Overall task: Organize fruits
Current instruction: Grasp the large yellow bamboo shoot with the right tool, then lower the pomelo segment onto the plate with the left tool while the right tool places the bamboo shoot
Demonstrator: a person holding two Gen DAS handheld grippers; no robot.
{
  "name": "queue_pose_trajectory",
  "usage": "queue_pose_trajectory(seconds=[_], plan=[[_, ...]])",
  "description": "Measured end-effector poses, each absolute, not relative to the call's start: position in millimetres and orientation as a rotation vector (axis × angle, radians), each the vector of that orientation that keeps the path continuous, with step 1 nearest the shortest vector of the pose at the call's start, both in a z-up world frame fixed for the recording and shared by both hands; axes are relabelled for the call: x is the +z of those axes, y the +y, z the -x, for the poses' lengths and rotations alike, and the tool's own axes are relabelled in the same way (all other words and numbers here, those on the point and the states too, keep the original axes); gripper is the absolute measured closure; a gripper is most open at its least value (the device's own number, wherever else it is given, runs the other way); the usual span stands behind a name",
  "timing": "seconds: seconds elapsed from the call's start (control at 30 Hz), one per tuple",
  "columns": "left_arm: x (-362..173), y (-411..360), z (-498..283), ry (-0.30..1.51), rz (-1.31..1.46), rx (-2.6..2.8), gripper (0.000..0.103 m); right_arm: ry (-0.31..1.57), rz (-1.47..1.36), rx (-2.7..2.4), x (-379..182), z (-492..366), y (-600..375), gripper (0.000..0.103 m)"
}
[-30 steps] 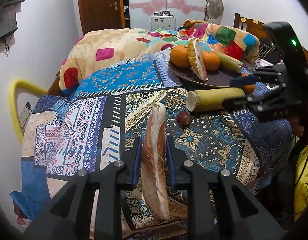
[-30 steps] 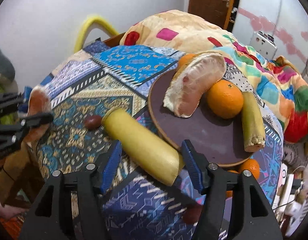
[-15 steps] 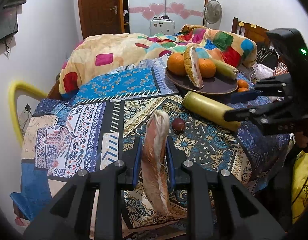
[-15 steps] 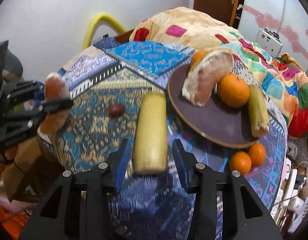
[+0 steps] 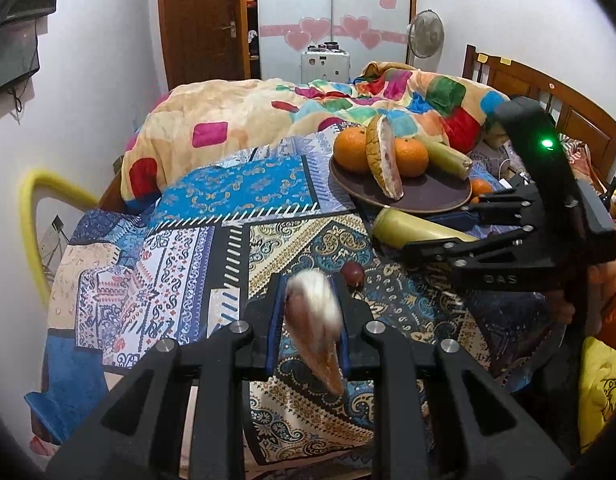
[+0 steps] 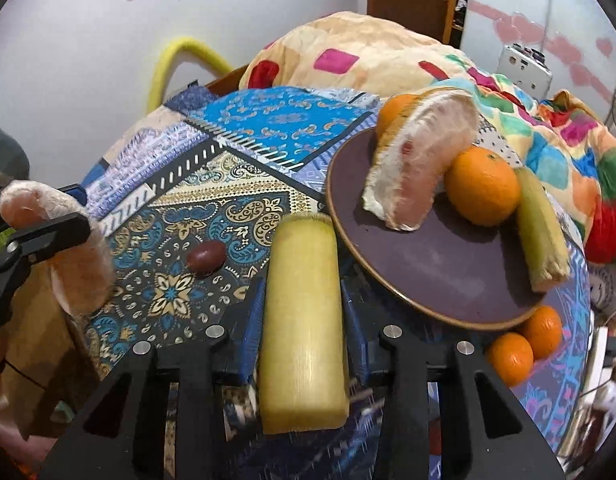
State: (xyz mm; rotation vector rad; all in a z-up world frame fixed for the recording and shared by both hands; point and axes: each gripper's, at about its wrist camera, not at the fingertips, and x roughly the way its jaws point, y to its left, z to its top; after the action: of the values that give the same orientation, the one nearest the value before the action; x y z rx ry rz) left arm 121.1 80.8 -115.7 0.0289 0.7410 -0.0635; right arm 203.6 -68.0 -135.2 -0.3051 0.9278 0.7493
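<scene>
Right gripper [image 6: 302, 312], jaws just closed, clamped on the yellow sugarcane piece [image 6: 304, 312] lying on the patterned bedspread [image 5: 180, 280] beside the brown plate's [image 6: 427, 280] near edge; left gripper [image 5: 309, 320] clamped on a pomelo segment [image 5: 315, 320], raised above the bed's near edge

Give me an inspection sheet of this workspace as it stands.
Surface: patterned cloth over a bed.
Job's things: brown plate holds a pomelo wedge, oranges and a sugarcane piece; a dark date lies on the cloth; two small oranges beside the plate.
Clutter: crumpled quilt.
Grippers: left gripper shut on a pomelo segment; right gripper has just closed on a sugarcane stick.
Cables: nothing seen clearly.
Surroundings: door, fan.
</scene>
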Motion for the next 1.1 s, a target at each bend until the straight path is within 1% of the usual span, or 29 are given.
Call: queue_pose_trajectory(seconds=[0.5,0.77,1.1], plan=[[-86,48,-135,0.686,-0.043,-0.101,0.082,0.737,0.177,0.662,-72,-193,-127,0.069],[-73,26,-163,0.655,-0.062,-0.137,0.082,0.704,0.132,0.602,-69,-211,-145,0.069],[-76,-3,-215,0.662,-0.095,-0.195,0.082,0.689,0.113,0.547,-74,-242,-152,0.069]])
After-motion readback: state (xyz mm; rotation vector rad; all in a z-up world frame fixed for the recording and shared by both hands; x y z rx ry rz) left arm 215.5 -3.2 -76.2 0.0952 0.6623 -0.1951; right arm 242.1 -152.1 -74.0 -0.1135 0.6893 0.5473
